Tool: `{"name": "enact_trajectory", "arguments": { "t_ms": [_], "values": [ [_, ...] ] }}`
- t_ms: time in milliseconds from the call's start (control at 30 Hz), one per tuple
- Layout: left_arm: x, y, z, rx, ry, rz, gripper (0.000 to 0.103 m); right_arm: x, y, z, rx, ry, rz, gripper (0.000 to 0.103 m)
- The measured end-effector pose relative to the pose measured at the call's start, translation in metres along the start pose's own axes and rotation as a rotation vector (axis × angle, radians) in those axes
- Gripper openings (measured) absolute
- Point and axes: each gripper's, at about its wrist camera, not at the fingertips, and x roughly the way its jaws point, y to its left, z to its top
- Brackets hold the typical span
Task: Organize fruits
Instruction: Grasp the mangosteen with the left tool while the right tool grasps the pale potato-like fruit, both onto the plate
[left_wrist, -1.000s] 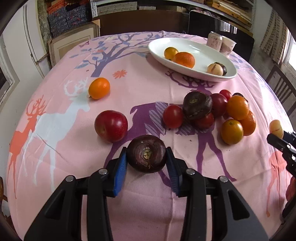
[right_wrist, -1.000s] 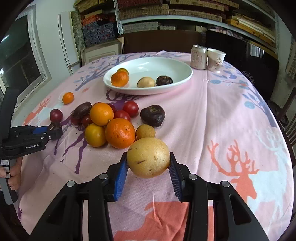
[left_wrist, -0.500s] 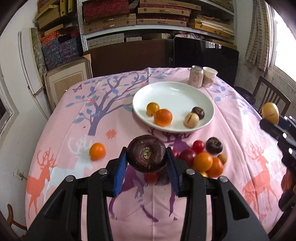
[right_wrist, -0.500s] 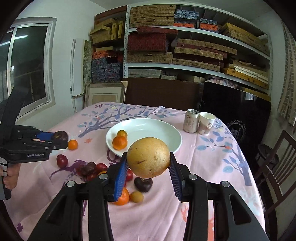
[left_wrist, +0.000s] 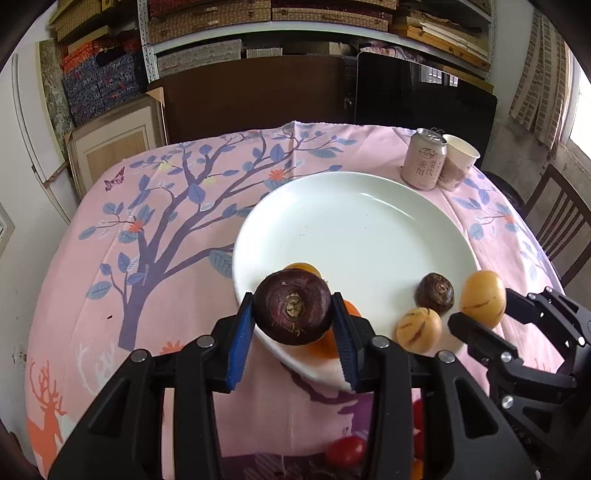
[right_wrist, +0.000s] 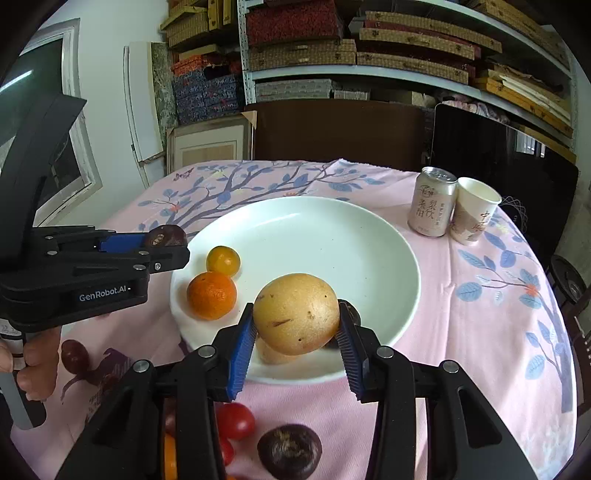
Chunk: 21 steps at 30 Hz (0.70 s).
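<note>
The left hand-held gripper (left_wrist: 293, 325) pinches a dark purple fruit (left_wrist: 293, 312) over the near-left rim of the white plate (left_wrist: 354, 236). The right hand-held gripper (right_wrist: 295, 334) pinches a yellow fruit (right_wrist: 296, 314) over the plate's near edge. For both fruits the plate's open middle lies just ahead and below.

A lived-in room of a home, doubling as storage, is showing here. A round table (right_wrist: 461, 317) is wearing a pink tablecloth (left_wrist: 155, 258) printed with trees and deer; shelves (right_wrist: 369, 55) behind are holding stacked woven boxes, and a wooden chair (left_wrist: 557, 218) is standing beside a window (right_wrist: 55, 147).
</note>
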Motion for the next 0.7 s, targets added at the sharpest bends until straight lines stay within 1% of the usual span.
{"name": "enact_trajectory", "arguments": {
  "t_ms": [100,233,300,333,400,433,467,500,600,700],
  "values": [
    [0.022,0.004,0.009,-0.026,0.018,-0.012,0.040,0.020,0.005,0.006,-0.009,0.025,-0.005,0.044],
    [0.045,0.000,0.012,-0.025,0.060,-0.027,0.040,0.040,0.014,0.007,-0.048,0.054,-0.008,0.044],
    [0.048,-0.002,0.012,-0.021,0.062,-0.025,0.041,0.047,0.018,0.005,-0.064,0.080,-0.008,0.049],
    [0.047,-0.003,0.012,-0.023,0.062,-0.030,0.043,0.048,0.018,0.004,-0.057,0.086,-0.005,0.056],
    [0.042,-0.005,0.009,-0.027,0.059,-0.046,0.052,0.046,0.016,0.002,-0.038,0.091,0.009,0.059],
    [0.037,-0.005,0.008,-0.030,0.049,-0.043,0.064,0.043,0.015,0.000,-0.027,0.090,0.016,0.059],
    [0.031,-0.004,0.006,-0.033,0.029,-0.026,0.072,0.038,0.013,-0.002,-0.019,0.088,0.016,0.059],
    [0.024,-0.002,0.005,-0.035,0.012,-0.016,0.072,0.033,0.010,-0.003,-0.010,0.083,0.011,0.059],
    [0.004,0.008,-0.002,-0.060,0.004,-0.032,0.072,0.011,-0.003,-0.009,0.038,0.072,0.023,0.059],
    [-0.022,0.018,-0.013,-0.085,-0.026,-0.030,0.073,-0.015,-0.017,-0.020,0.084,0.051,0.020,0.065]
  ]
}}
